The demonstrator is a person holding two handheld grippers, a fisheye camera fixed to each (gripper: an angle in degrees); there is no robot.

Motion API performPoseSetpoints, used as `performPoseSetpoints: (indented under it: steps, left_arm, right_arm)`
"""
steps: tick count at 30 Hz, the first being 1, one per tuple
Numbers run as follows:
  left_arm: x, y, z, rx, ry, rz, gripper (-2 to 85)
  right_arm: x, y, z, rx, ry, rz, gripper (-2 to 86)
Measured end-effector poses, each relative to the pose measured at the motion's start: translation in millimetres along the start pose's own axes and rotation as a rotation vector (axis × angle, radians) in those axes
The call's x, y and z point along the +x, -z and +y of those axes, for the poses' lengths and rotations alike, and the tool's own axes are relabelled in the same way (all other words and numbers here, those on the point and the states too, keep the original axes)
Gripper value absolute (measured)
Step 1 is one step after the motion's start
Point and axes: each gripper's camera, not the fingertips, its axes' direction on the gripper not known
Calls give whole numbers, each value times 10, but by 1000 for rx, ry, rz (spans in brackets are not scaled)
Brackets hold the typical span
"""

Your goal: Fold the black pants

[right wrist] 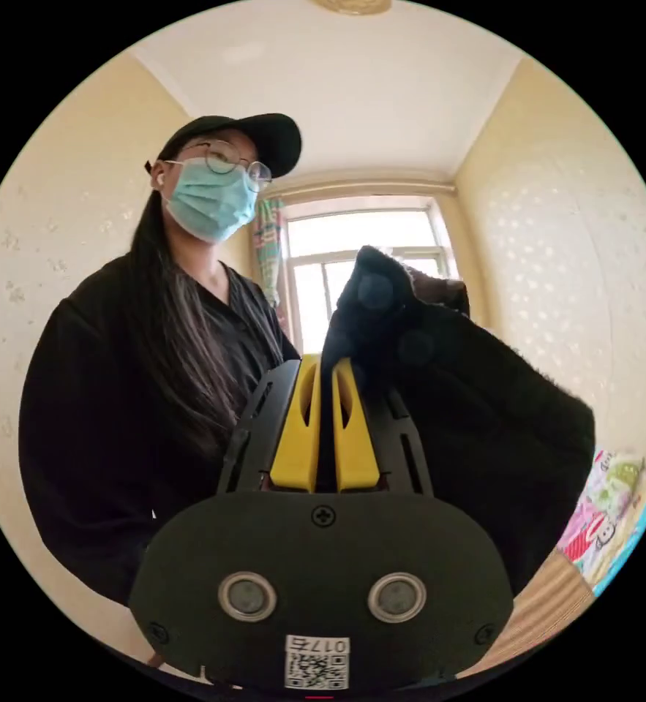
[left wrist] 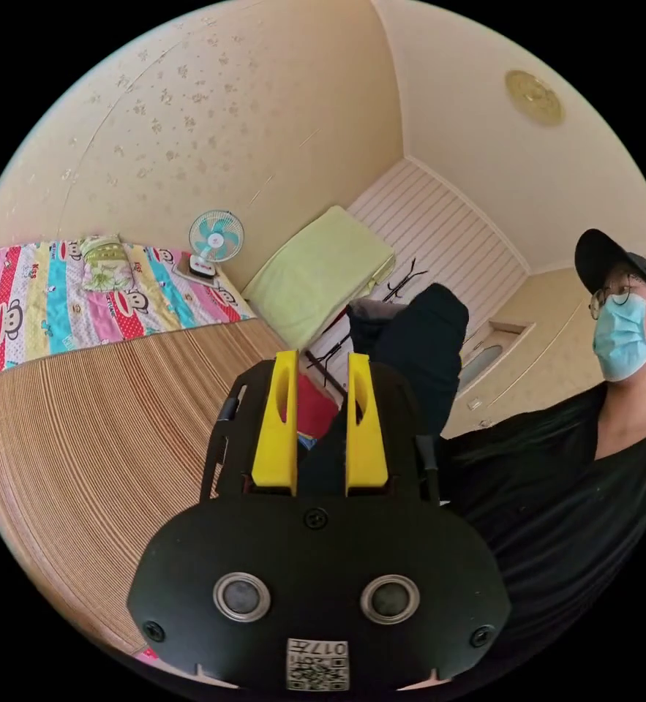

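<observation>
Black pants (right wrist: 440, 380) pinched in right claw (right wrist: 325, 365), draped beyond

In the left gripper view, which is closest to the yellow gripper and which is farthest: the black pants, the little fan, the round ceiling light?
1. Black pants: right at the left gripper, between its jaws and bunched just past their tips.
2. Fan: standing at the far end of the bed, by the wall.
3. Ceiling light: up on the ceiling, farthest.

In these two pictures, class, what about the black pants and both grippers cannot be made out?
- Left gripper view: black pants between the left gripper jaws; grip point hidden by cloth.
- Right gripper view: pants' lower part cut off by the right gripper housing.
- Pants' overall shape: bunched, unreadable.
</observation>
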Motion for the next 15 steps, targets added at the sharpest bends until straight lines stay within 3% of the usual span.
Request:
performPoseSetpoints:
  steps: [3,5,6,9,12,15]
  left_arm:
    - [-66,311,-15,92,-10,90,129]
    - [-128,216,-2,19,21,162,182]
    - [-114,81,22,-51,17,267,232]
    - [115,-52,173,-49,-91,641,252]
    - [346,125,197,59,-170,599,240]
    - [599,204,-23,73,-260,609,218]
  right_arm:
    - [-98,-31,-379,114,186,-206,14]
    - [-90,-99,-497,204,226,-280,13]
    - [-66,-151,-536,265,232,-321,13]
    - [6,-251,-533,389,260,-464,13]
    - [46,-376,-552,500,310,-628,14]
    - [53,-595,-781,470,311,-686,16]
